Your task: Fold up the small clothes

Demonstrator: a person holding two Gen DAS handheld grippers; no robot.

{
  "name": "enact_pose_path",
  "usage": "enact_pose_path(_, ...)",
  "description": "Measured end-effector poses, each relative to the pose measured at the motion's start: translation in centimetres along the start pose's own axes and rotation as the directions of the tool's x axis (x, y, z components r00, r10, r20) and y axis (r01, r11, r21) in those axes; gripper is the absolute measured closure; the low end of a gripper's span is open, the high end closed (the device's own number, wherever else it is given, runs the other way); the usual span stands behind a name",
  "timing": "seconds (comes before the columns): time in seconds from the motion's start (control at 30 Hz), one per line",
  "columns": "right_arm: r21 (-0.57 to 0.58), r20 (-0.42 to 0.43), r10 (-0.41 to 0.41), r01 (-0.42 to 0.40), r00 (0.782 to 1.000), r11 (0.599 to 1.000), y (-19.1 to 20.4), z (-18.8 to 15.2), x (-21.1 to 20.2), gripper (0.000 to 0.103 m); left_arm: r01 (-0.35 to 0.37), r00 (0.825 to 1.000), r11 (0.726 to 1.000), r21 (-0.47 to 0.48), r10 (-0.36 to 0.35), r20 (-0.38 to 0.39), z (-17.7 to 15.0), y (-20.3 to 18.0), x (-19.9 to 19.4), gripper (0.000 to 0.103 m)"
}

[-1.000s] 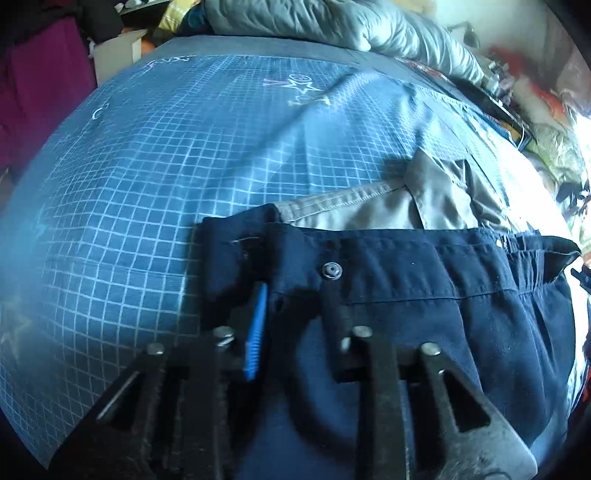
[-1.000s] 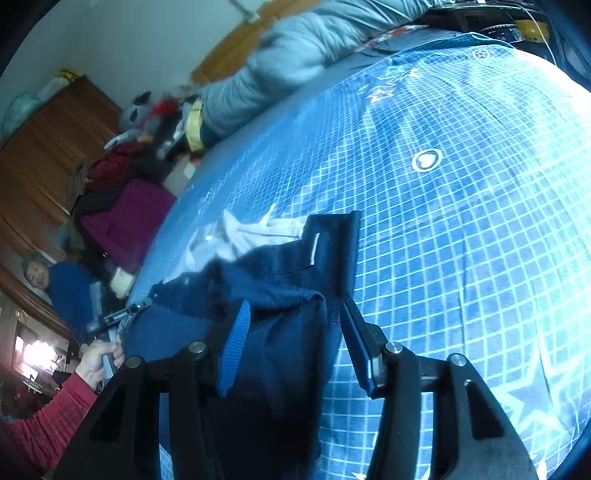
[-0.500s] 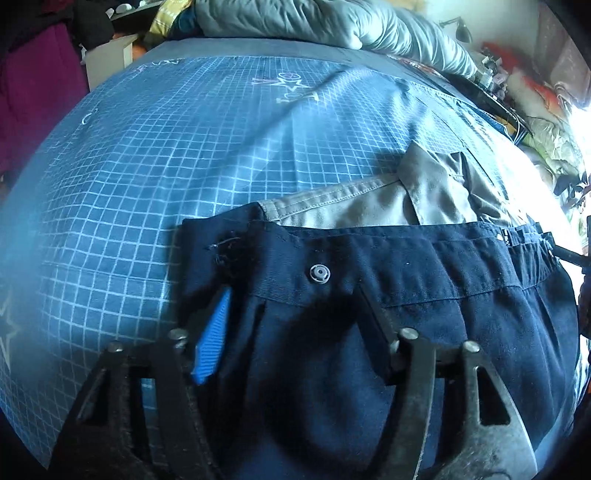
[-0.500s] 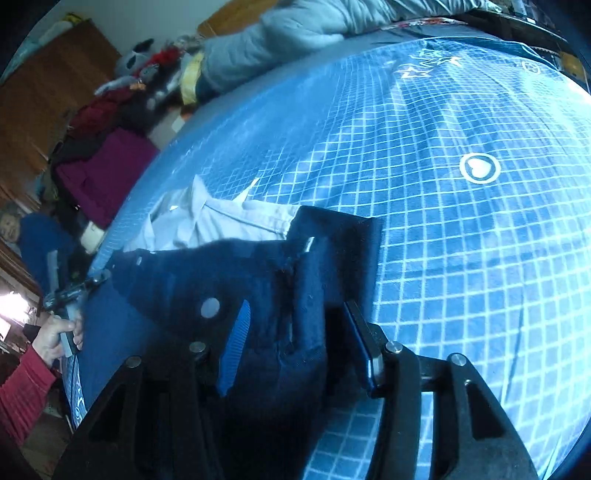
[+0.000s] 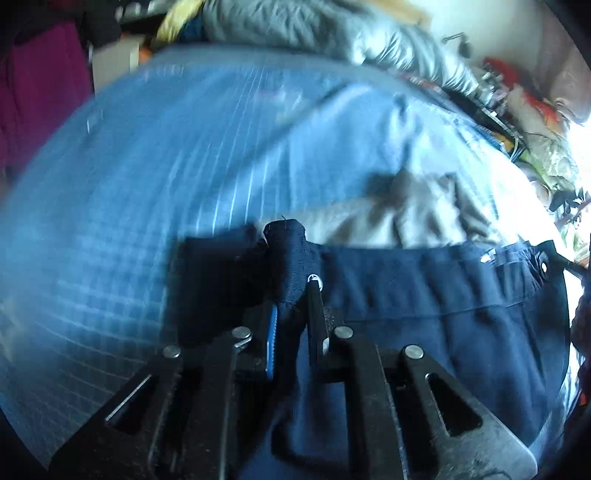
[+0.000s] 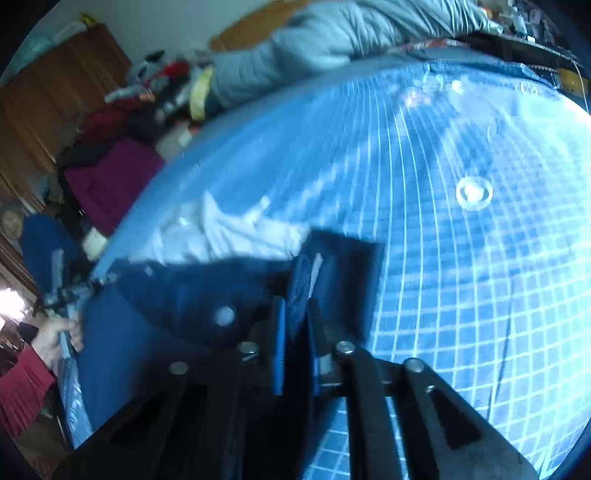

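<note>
- The navy shorts (image 5: 424, 314) lay flat on the bed (image 5: 184, 166), on its blue grid-patterned sheet, filling the lower half of the left wrist view from 3 o'clock round to 6 o'clock.
- The left tool (image 5: 293, 314) was closing its 2 fingers on a bunched fold of the shorts' waistband at the garment's left corner; the cloth stood up in a small peak between the pads.
- The right tool (image 6: 295, 321) was closing likewise, its blue pads pinching a raised fold of the waistband at the opposite corner.
- A metal snap (image 6: 224, 315) showed on the band, toward 9 o'clock from the right tool.
- A pale beige garment (image 5: 406, 210) lay just beyond the shorts at 12 o'clock, partly tucked under their edge.
- In the right wrist view a hand (image 6: 55, 336) in a red sleeve (image 6: 20, 391) held the left tool's handle at 8 o'clock.
- A grey quilted cover (image 5: 332, 33) lay along the bed's far side; both views were blurred.
</note>
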State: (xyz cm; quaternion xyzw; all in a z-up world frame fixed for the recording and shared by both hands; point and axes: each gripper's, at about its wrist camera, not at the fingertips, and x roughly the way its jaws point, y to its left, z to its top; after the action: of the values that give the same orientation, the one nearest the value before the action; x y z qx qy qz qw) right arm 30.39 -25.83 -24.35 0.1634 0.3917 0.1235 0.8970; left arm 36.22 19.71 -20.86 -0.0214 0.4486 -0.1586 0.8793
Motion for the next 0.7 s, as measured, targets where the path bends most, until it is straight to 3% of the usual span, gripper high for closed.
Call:
enact_pose_path(0.1,-0.034,0.054,0.011,-0.010,0.998,0.999,1.0,2.1,-1.8,0.094,0.053,0.995,0.998,-0.034,-0.050,0.086,1.3,0.3,-2.7,0.090)
enact_pose_path(0.2,-0.035,0.077,0.012,-0.009,0.997,0.999,0.7,3.7,-2.1,0.094,0.049,0.990,0.998,-0.044,-0.043,0.134,2.3,0.7,-3.3,0.090)
enact_pose_path(0.27,-0.012,0.065,-0.002,0.003,0.998,1.000,-0.2,4.3,-1.0,0.094,0.042,0.994,0.997,-0.067,-0.034,0.108,2.4,1.1,-1.8,0.089)
enact_pose_path(0.3,0.012,0.035,-0.005,0.005,0.999,1.000,-1.0,4.3,0.1,0.094,0.015,0.998,0.998,-0.069,-0.012,0.054,2.1,1.5,0.0,0.088)
enact_pose_path(0.37,0.076,-0.061,-0.005,0.010,0.998,0.997,-3.0,3.3,3.2,0.094,-0.047,0.997,0.997,-0.062,0.043,-0.060,0.9,1.8,3.7,0.081)
enact_pose_path(0.4,0.084,-0.116,-0.024,0.034,0.993,0.996,-3.8,2.4,4.9,0.094,-0.043,0.997,0.996,-0.074,0.038,-0.071,0.0,2.2,5.0,0.080)
enact_pose_path(0.43,0.080,-0.163,-0.034,0.047,0.986,0.996,-4.3,1.5,6.4,0.094,-0.030,0.999,0.996,-0.083,0.027,-0.040,0.0,2.4,4.7,0.080)
enact_pose_path(0.53,0.128,-0.115,-0.015,0.030,0.993,0.991,-5.3,1.5,6.2,0.097,-0.033,0.999,0.995,-0.095,0.029,-0.039,0.1,2.5,4.3,0.077)
enact_pose_path(0.63,0.117,-0.105,-0.055,0.068,0.993,0.991,-4.9,1.6,5.4,0.089,-0.052,0.998,0.993,-0.107,0.048,-0.046,-0.3,2.5,2.7,0.076)
enact_pose_path(0.7,0.037,-0.084,-0.114,0.117,0.990,0.992,-2.9,1.4,3.5,0.079,-0.055,0.998,0.994,-0.096,0.056,0.003,-0.8,1.4,0.0,0.075)
